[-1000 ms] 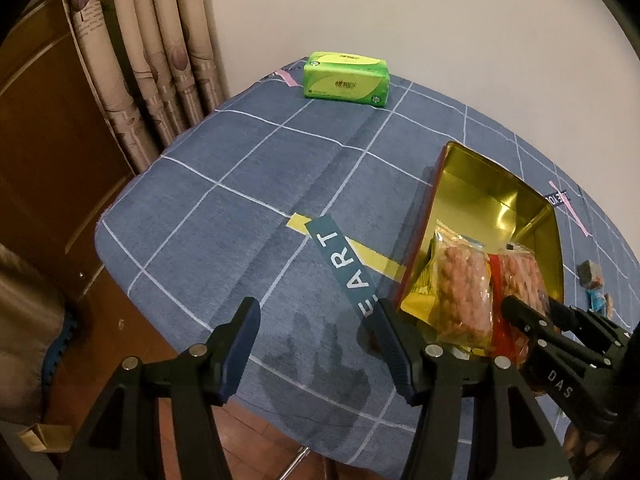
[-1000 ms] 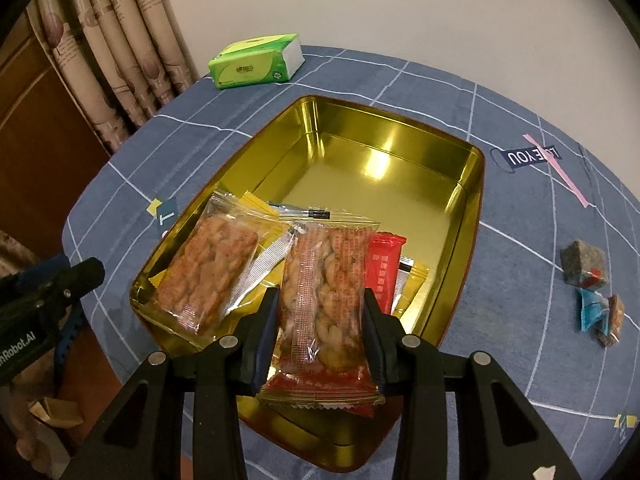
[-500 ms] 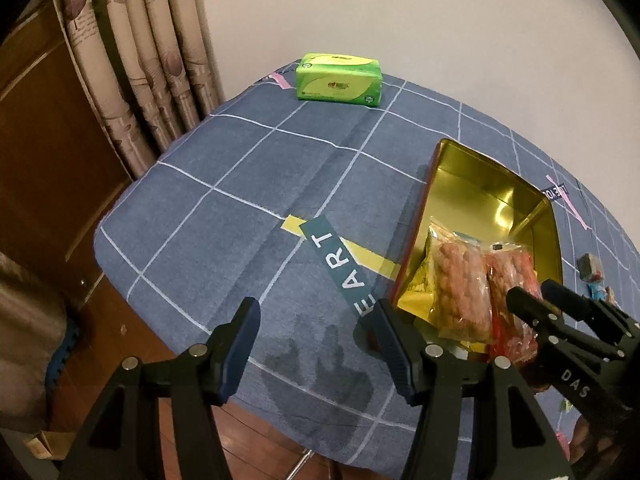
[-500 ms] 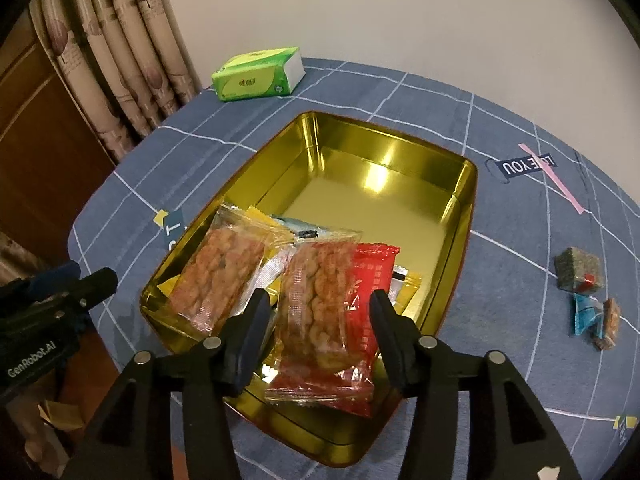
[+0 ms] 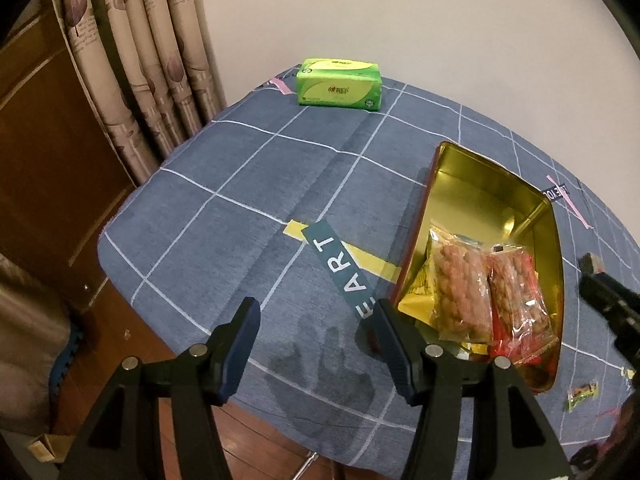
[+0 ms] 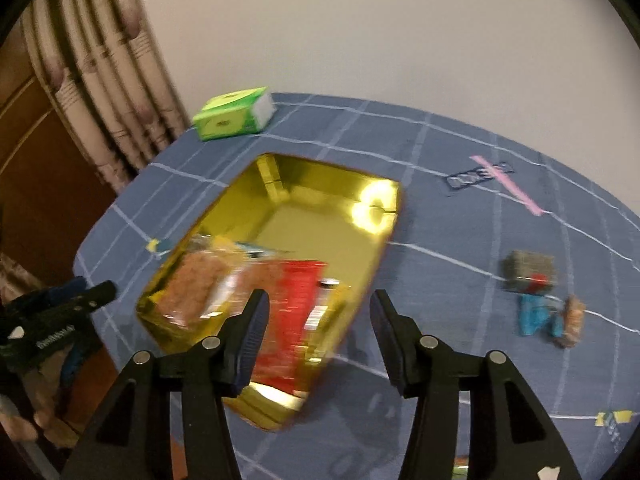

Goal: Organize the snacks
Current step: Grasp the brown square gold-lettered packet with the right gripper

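Note:
A gold tin (image 5: 448, 184) (image 6: 320, 216) stands on the blue checked tablecloth. In its near end lie a clear packet of crackers (image 5: 460, 292) (image 6: 196, 284) and a red packet of peanuts (image 5: 516, 292) (image 6: 296, 296), on top of smaller wrappers. My right gripper (image 6: 320, 304) hangs open above the tin's near right corner, with nothing between its fingers; this view is blurred. My left gripper (image 5: 314, 312) stands open and empty over bare cloth, left of the tin. The right gripper's tip (image 5: 604, 296) shows at the right edge of the left wrist view.
A green tissue pack (image 5: 340, 88) (image 6: 232, 118) sits at the table's far edge near the curtains. Loose snacks lie right of the tin: a grey one (image 6: 528, 270), a blue one (image 6: 534, 314), a brown one (image 6: 572, 316). A small candy (image 5: 582, 392) lies near the front edge.
My right gripper has opened and let go of the red peanut packet, which now lies in the tin. It then drew back, up and to the right. The left gripper has stayed put.

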Motion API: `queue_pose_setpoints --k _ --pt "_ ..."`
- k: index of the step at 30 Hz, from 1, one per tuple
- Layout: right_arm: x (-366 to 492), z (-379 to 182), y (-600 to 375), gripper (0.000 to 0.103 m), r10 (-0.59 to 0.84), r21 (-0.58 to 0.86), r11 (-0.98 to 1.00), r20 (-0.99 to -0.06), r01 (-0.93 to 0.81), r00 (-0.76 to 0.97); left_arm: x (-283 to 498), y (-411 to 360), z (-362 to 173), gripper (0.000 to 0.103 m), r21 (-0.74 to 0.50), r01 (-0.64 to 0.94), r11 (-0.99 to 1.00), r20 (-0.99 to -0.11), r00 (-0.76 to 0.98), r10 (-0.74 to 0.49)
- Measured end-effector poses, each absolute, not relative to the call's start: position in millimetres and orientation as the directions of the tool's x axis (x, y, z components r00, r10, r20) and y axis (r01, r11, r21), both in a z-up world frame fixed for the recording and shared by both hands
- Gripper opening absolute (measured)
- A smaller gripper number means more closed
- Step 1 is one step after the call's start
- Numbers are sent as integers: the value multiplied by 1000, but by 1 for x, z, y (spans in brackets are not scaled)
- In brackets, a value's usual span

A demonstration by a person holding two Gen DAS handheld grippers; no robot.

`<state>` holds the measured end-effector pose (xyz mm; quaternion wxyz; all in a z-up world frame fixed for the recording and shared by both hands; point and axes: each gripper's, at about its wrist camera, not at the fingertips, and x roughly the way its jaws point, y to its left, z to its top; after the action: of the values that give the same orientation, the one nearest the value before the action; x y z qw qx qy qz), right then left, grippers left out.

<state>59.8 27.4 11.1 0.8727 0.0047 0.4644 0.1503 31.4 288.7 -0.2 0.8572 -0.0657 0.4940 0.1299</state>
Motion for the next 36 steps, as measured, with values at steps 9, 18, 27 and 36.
queue_pose_setpoints --k 9,18,27,36 --pt "68 3 -86 50 104 102 994 -823 -35 558 32 284 -1 60 40 -277 960 -863 474 172" --pt "70 -26 -179 50 -23 70 985 -855 159 519 34 277 -4 60 69 -250 966 -862 472 184" --pt "78 -51 -197 50 -6 96 978 -872 185 489 31 262 2 60 107 -194 975 -834 516 194" --pt "83 -65 -195 50 2 95 982 -871 164 491 33 245 3 60 123 -132 983 -822 542 176"
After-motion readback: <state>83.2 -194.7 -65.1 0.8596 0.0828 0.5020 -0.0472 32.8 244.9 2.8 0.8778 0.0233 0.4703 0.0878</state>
